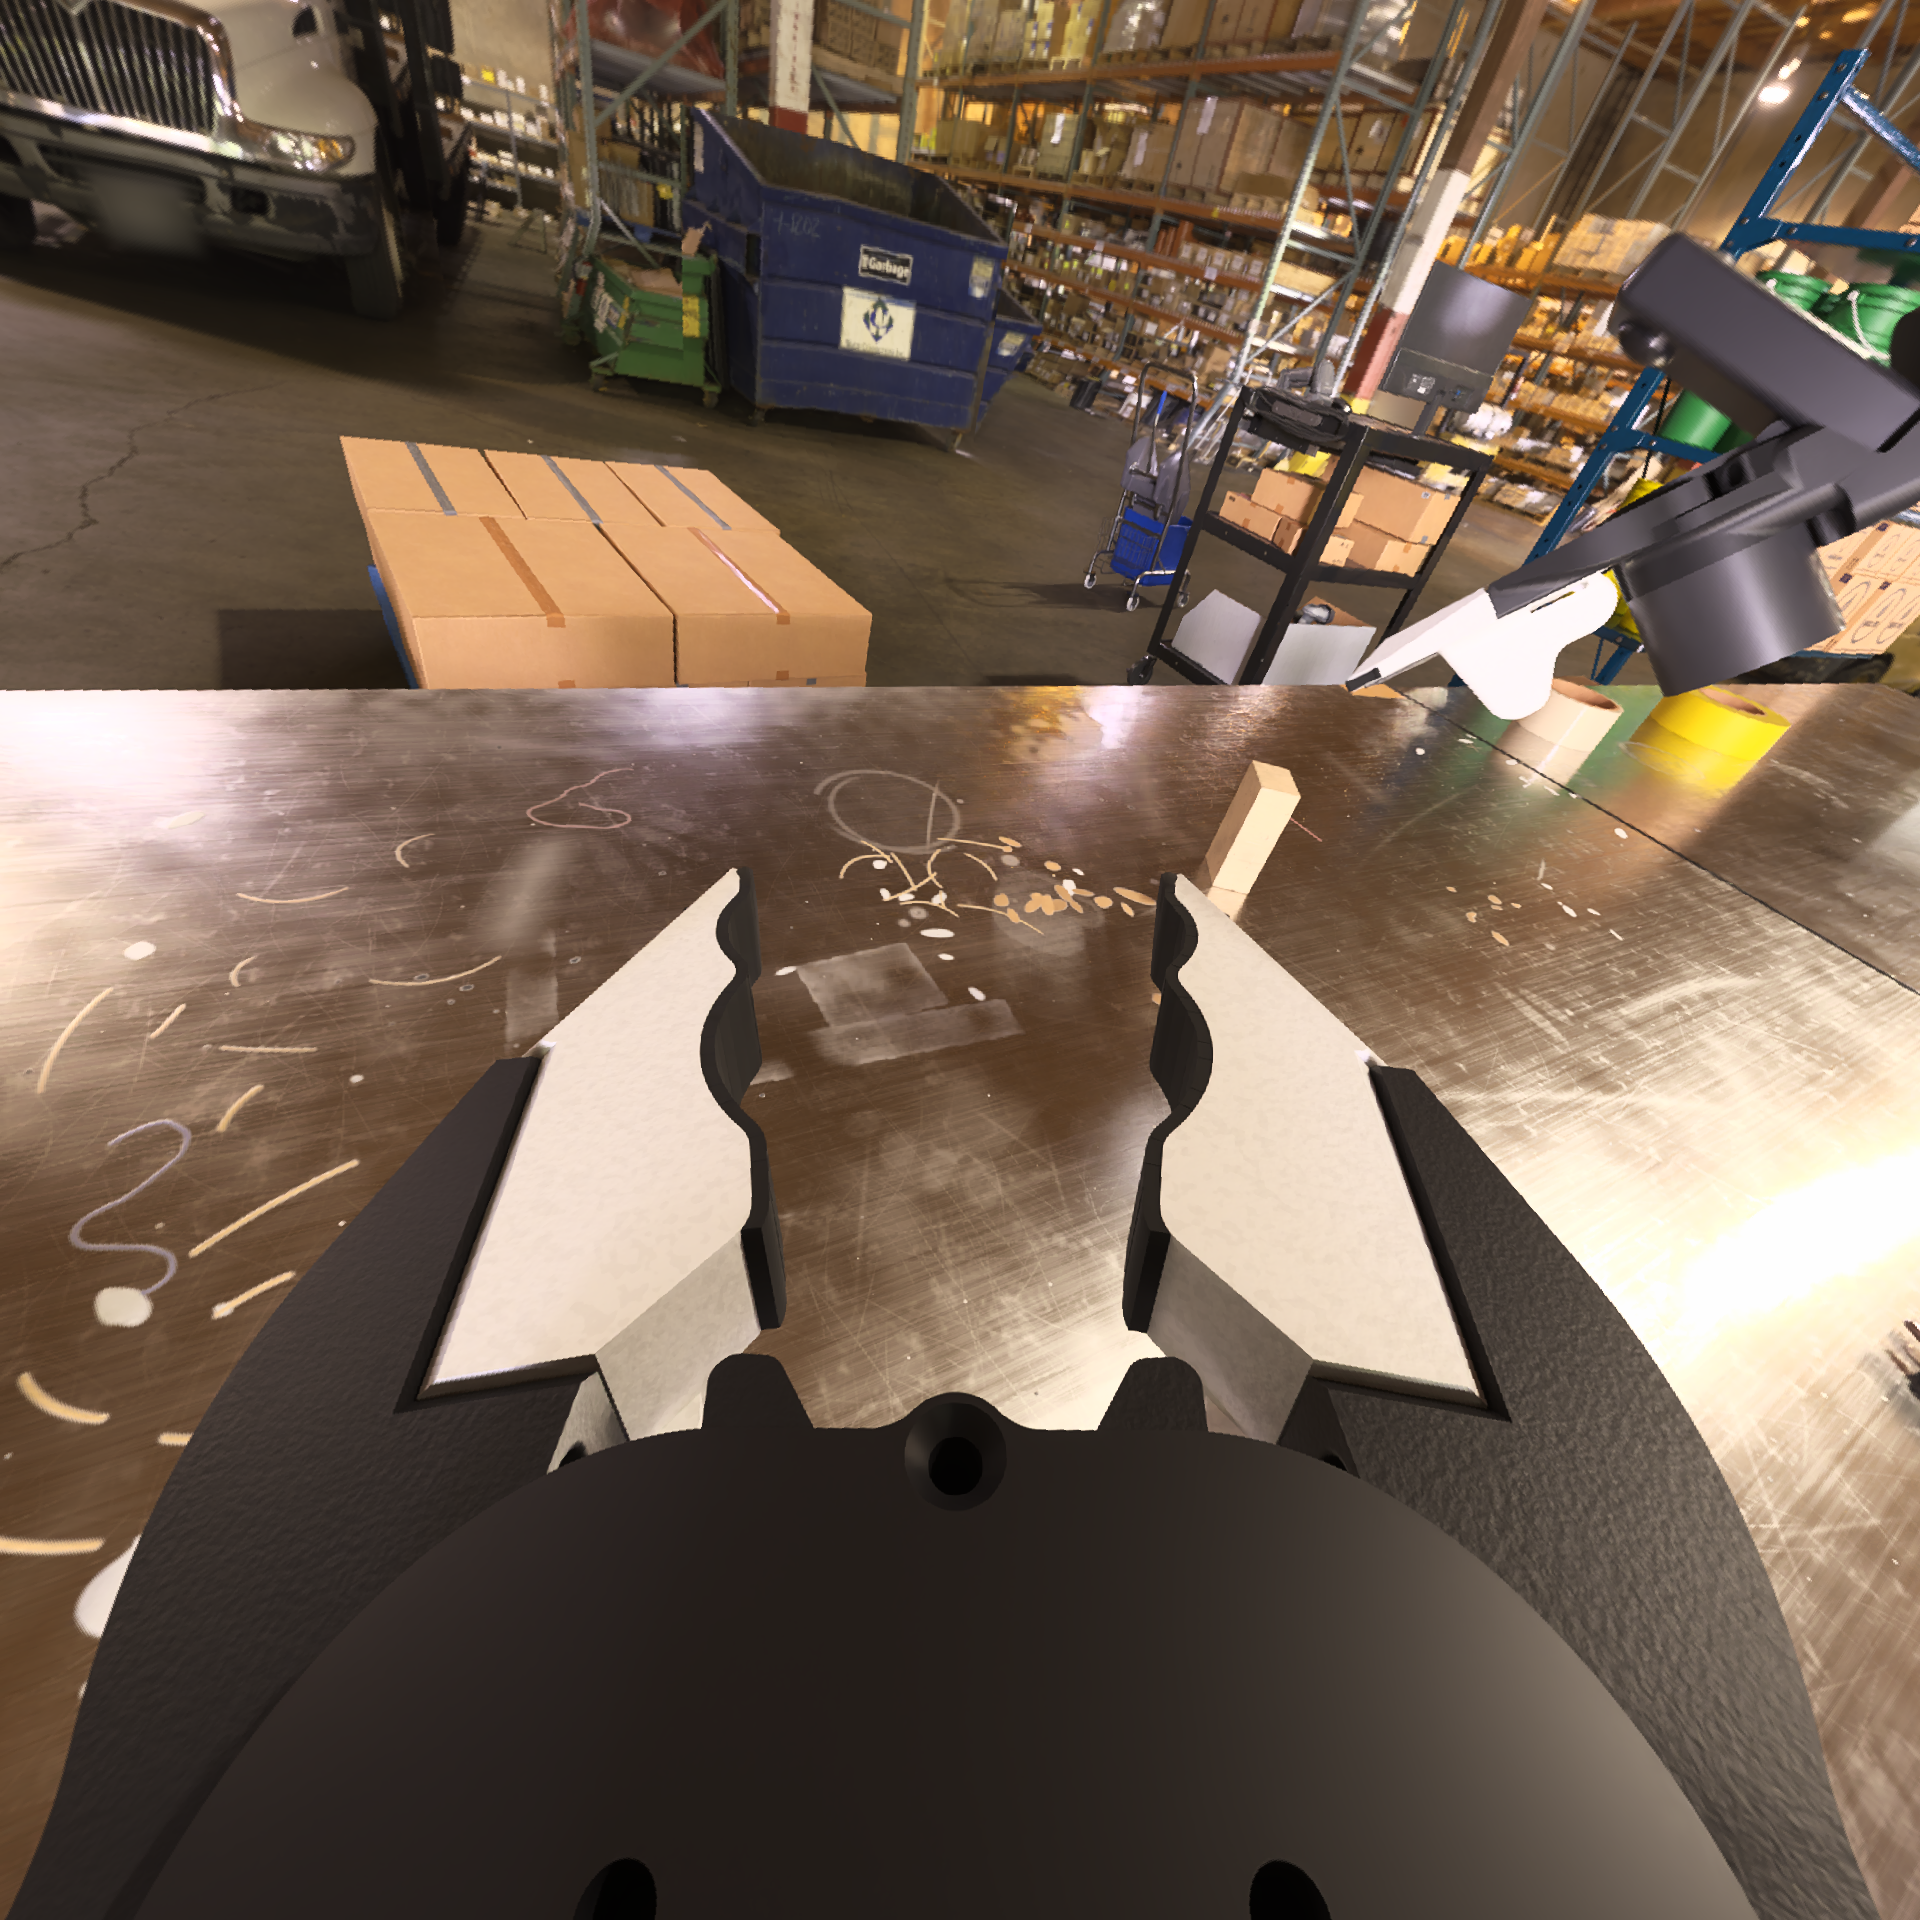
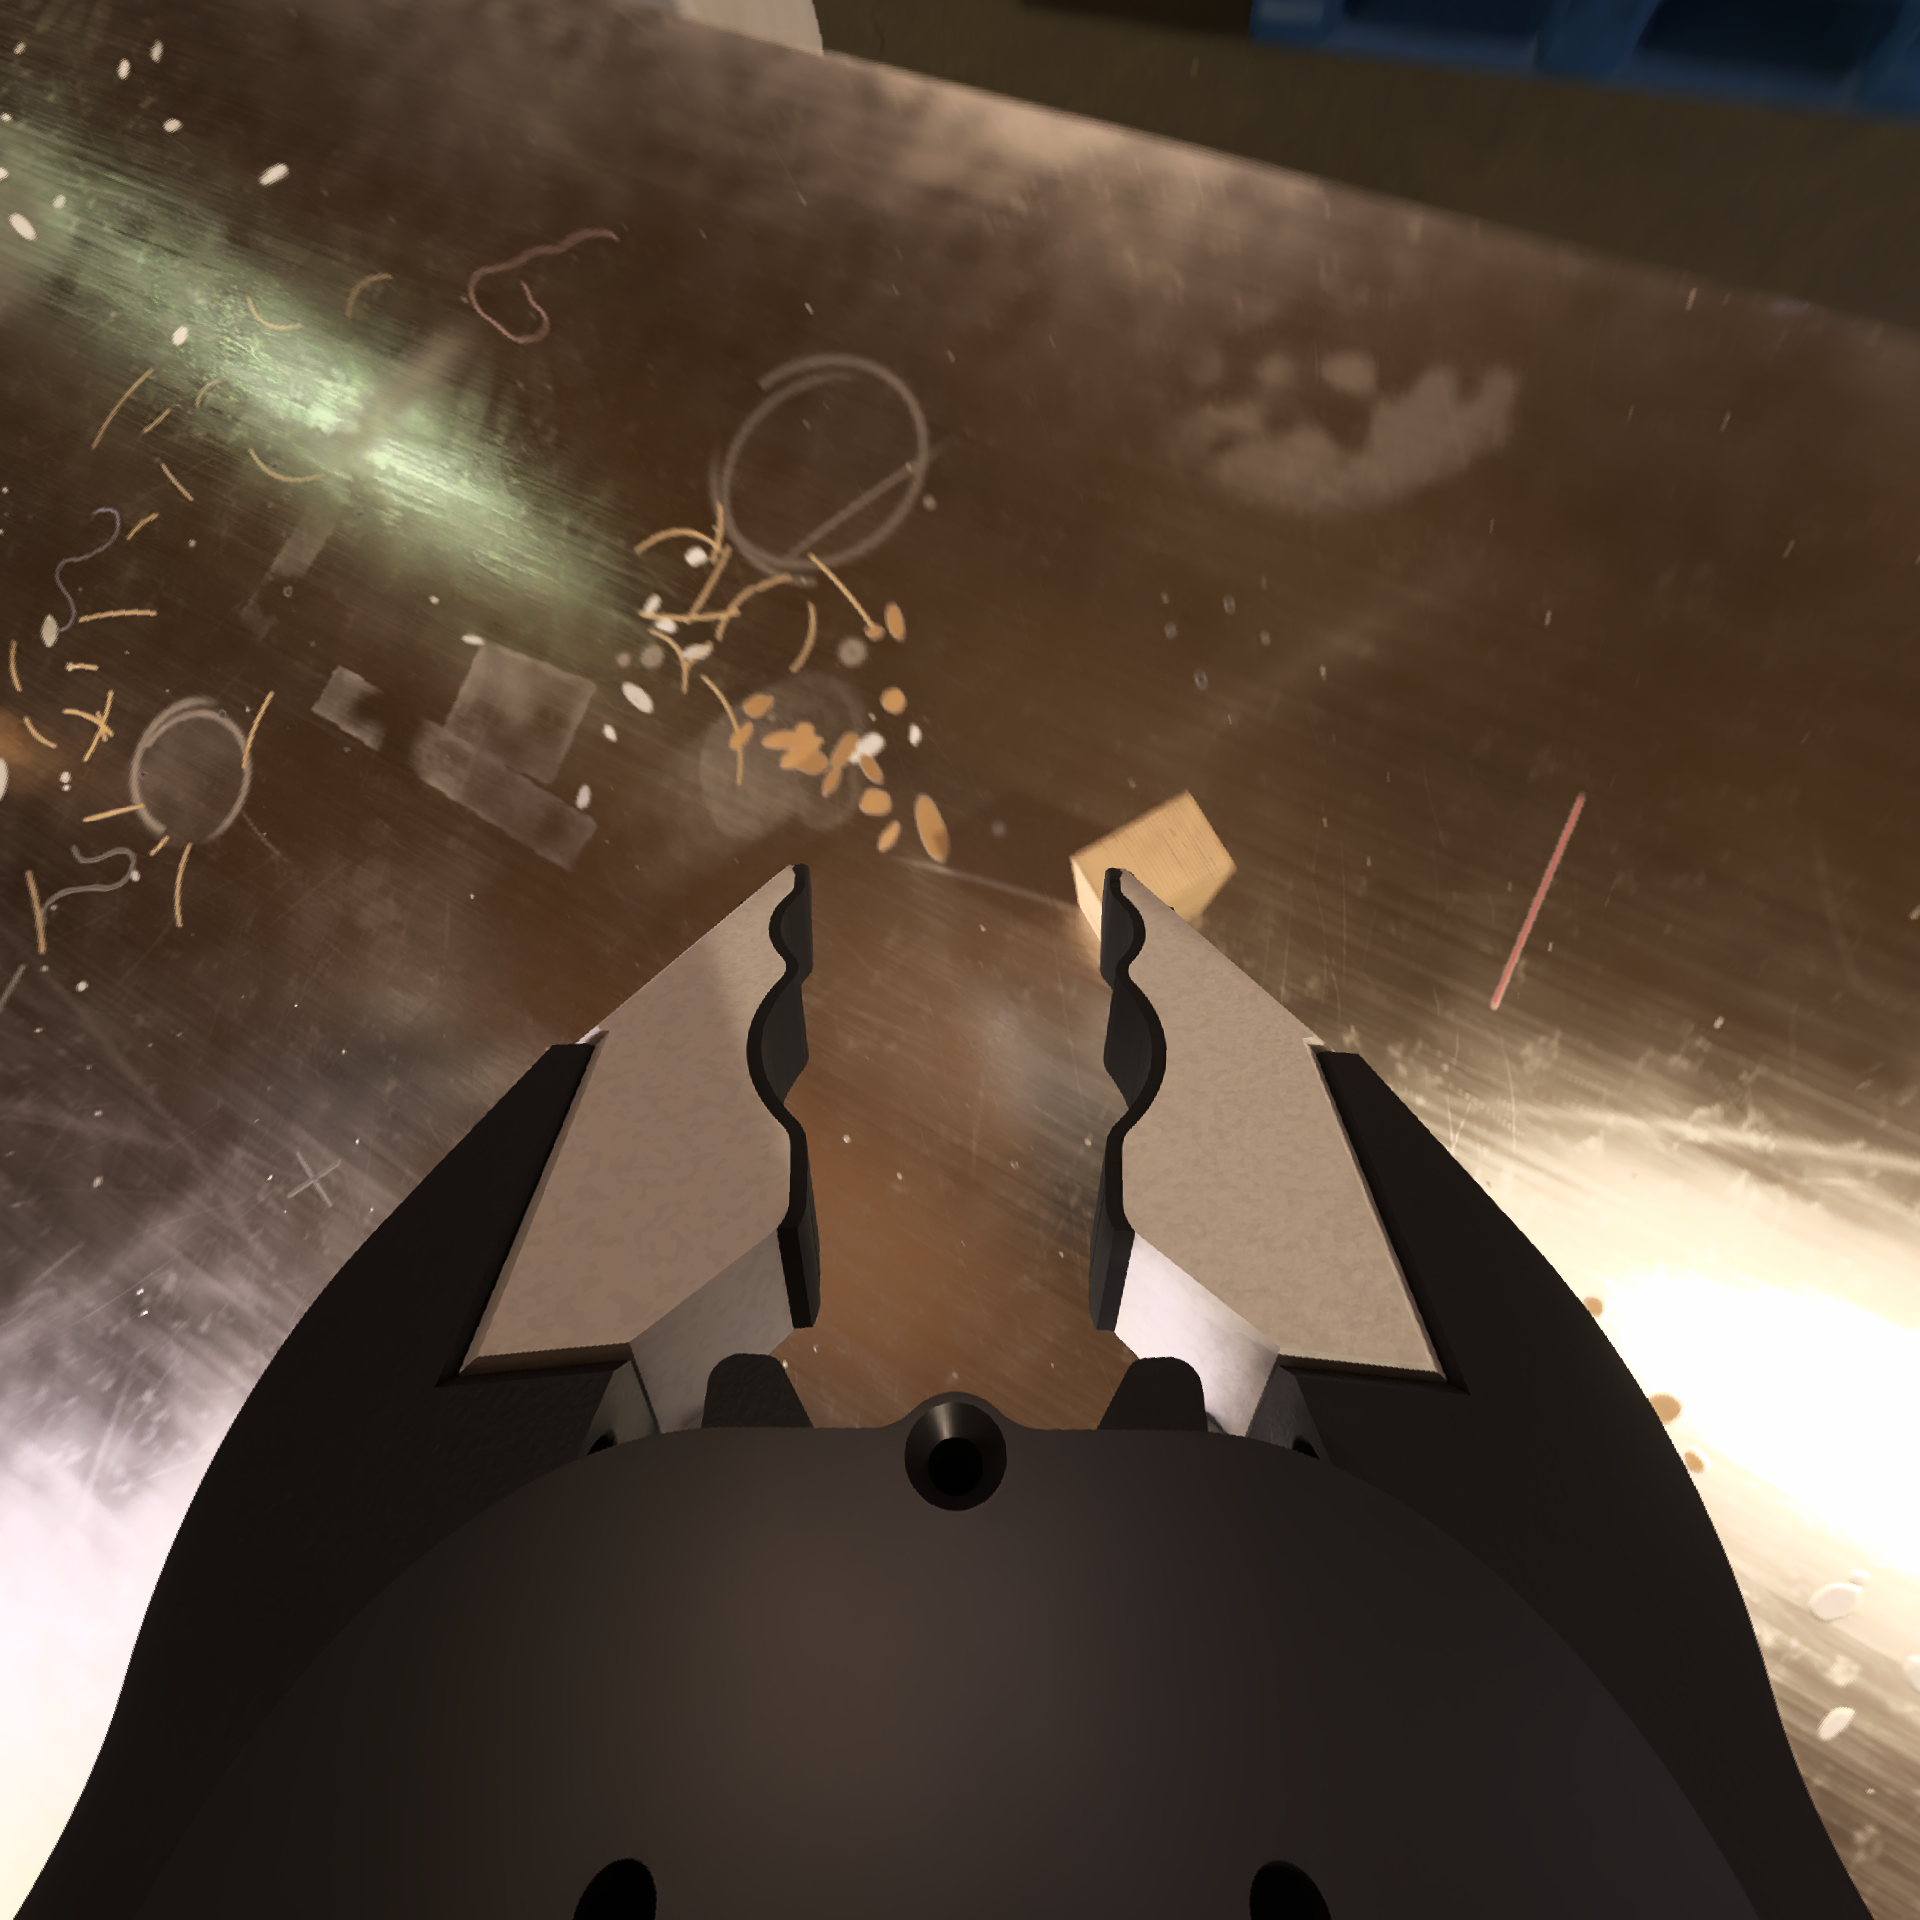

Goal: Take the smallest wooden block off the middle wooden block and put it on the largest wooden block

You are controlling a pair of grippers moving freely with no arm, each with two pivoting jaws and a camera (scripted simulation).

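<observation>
Both claws wide, empty: left claw [image 1: 951,894], right claw [image 2: 956,883] above bench [image 2: 1351,675]. Wooden block [image 2: 1169,847] just beyond right claw's tip.

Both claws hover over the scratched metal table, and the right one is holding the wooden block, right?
Not holding. In the right wrist view the right gripper is open and empty, and the wooden block sits outside its fingers, just beyond one fingertip.

Your left gripper [image 1: 954,894] and right gripper [image 2: 954,888] match: rounded matte-black bodies, white wedge fingers [image 1: 623,1122], scalloped black pads [image 2: 784,1049], one recessed screw.
</observation>
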